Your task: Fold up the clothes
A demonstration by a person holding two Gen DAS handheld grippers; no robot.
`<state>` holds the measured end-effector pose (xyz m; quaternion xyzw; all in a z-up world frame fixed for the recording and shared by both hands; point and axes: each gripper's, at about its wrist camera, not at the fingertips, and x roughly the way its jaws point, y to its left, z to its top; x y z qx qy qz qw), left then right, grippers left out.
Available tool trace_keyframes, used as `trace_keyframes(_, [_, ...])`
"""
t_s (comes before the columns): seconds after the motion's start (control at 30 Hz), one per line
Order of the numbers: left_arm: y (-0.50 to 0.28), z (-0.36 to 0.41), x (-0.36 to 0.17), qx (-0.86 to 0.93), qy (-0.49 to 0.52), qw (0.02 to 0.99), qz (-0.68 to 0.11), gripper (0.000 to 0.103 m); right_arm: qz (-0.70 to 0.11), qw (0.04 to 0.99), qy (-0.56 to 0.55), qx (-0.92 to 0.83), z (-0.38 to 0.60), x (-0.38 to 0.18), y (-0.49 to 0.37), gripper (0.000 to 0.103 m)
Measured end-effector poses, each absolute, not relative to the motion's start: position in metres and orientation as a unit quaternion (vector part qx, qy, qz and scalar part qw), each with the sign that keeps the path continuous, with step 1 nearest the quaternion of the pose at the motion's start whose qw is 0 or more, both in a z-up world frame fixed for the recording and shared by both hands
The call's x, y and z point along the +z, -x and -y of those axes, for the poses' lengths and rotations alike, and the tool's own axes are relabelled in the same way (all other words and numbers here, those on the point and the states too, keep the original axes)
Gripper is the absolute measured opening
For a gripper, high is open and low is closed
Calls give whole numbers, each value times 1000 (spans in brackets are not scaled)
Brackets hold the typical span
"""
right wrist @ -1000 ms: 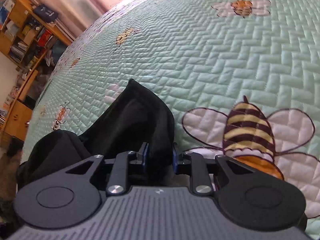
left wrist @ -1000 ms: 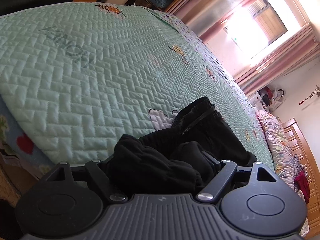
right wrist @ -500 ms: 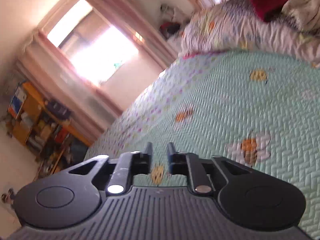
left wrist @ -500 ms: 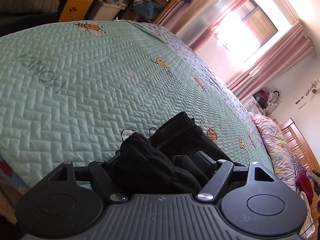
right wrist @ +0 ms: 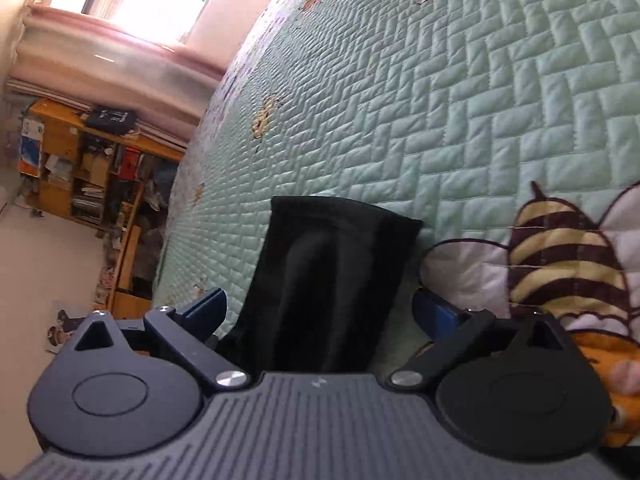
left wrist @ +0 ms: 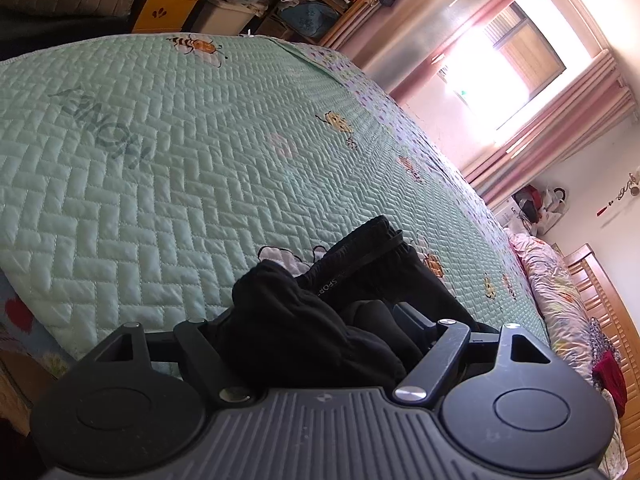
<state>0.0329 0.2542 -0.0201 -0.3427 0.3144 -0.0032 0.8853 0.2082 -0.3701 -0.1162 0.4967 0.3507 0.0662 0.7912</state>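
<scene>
Garment (left wrist: 320, 320), black, bunched on bed quilt (left wrist: 160, 160); we see left tongs (left wrist: 316, 328) and right tongs (right wrist: 320, 308) wide, straddling it.

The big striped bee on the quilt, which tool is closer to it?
Right. The right tool sits open beside the big striped bee; the left tool is farther away, bunched black garment filling it.

Left tool (left wrist: 316, 320): jaws spread wide, low over the black garment (left wrist: 320, 320), bunched cloth lying between the fingers; contact not discernible. Right tool (right wrist: 320, 308): jaws spread wide, blue fingertips (right wrist: 206, 306) either side of the garment's flat end, clear of it, angled down.
</scene>
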Motion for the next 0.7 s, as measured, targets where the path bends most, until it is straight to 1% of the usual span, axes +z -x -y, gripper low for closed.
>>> trace_keyframes(0.07, [-40, -252, -16, -4, 339, 889, -309, 80, -341, 788, -504, 94, 366, -120, -218, 89])
trace_keyframes(0.1, [-44, -252, -14, -5, 337, 890, -307, 81, -342, 787, -504, 99, 363, -122, -224, 72])
trace_keyframes(0.13, [-48, -251, -12, -5, 335, 892, -304, 81, -348, 782, -508, 98, 362, -126, -232, 48])
trace_keyframes(0.17, [-52, -250, -10, -5, 333, 893, -301, 81, -354, 777, -511, 98, 360, -130, -240, 33])
trace_keyframes(0.2, [-55, -249, -7, -6, 332, 895, -299, 81, -362, 773, -511, 99, 358, -136, -249, 12])
trace_keyframes(0.23, [-59, -248, -5, -6, 330, 896, -296, 80, -368, 772, -508, 102, 355, -139, -258, 11])
trace_keyframes(0.27, [-63, -247, -3, -7, 328, 898, -293, 76, -371, 780, -493, 106, 349, -136, -266, 10])
trace_keyframes(0.3, [-67, -246, -1, -7, 326, 900, -291, 65, -374, 789, -476, 107, 344, -127, -273, 10])
trace_keyframes(0.33, [-70, -245, 1, -8, 324, 901, -288, 60, -371, 795, -467, 109, 339, -116, -280, 9])
trace_keyframes(0.37, [-74, -245, 3, -8, 322, 903, -285, 52, -362, 803, -461, 111, 338, -102, -287, 9])
trace_keyframes(0.43, [-81, -243, 7, -9, 318, 906, -280, 43, -301, 826, -464, 105, 353, -50, -301, 8])
trace_keyframes(0.5, [-102, -236, 36, -25, 305, 920, -244, 40, -234, 847, -468, 99, 372, 4, -315, 7])
trace_keyframes(0.57, [-124, -227, 69, -42, 290, 935, -201, 40, -115, 862, -485, 89, 415, 81, -314, 7])
trace_keyframes(0.63, [-139, -221, 99, -58, 276, 946, -157, 40, -10, 877, -477, 67, 454, 155, -294, 7])
trace_keyframes(0.67, [-141, -220, 111, -63, 270, 952, -134, 41, 29, 880, -471, 54, 472, 187, -284, 8])
trace_keyframes(0.7, [-139, -220, 116, -62, 263, 955, -122, 43, 20, 883, -467, 40, 489, 203, -276, 15])
